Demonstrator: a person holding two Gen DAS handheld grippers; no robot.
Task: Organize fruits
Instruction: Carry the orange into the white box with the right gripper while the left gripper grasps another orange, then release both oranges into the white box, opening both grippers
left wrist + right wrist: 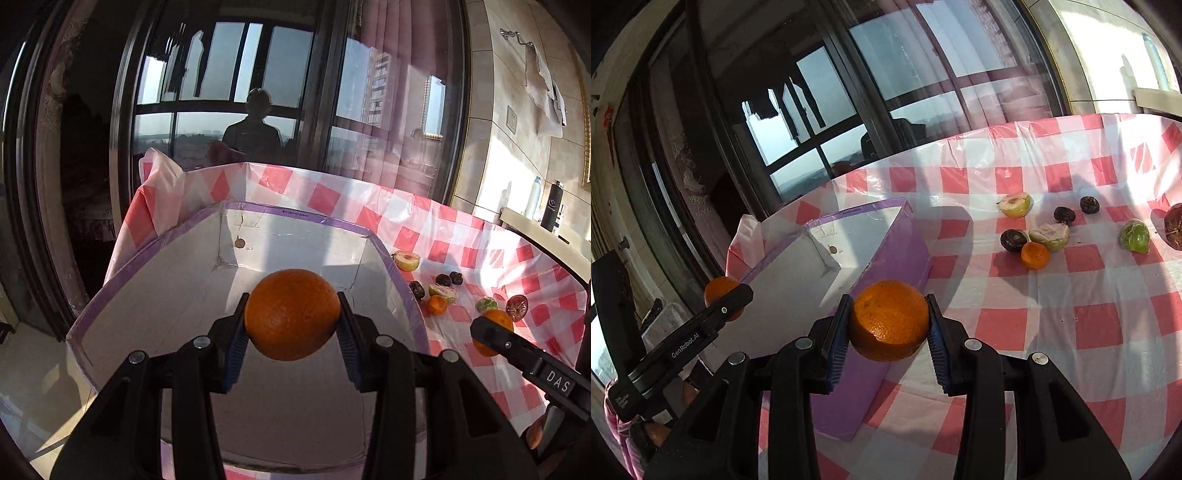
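Left wrist view: an orange (291, 314) is clamped between the closed fingers of the left gripper (291, 325), held over the open purple-edged box (147, 273) that spreads beyond the fingertips. Right wrist view: a second orange (889, 319) is pinched tight by the right gripper (889, 328), with the box's purple wall (886, 258) just past the fingertips and to their left. Cut fruit pieces (1049, 236) are seen scattered on the checked cloth (1052, 325), well ahead and right of those fingers.

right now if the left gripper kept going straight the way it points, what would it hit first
Probably the inside of the purple box: the left gripper, holding an orange, points down into it, likely toward its white floor or far wall.
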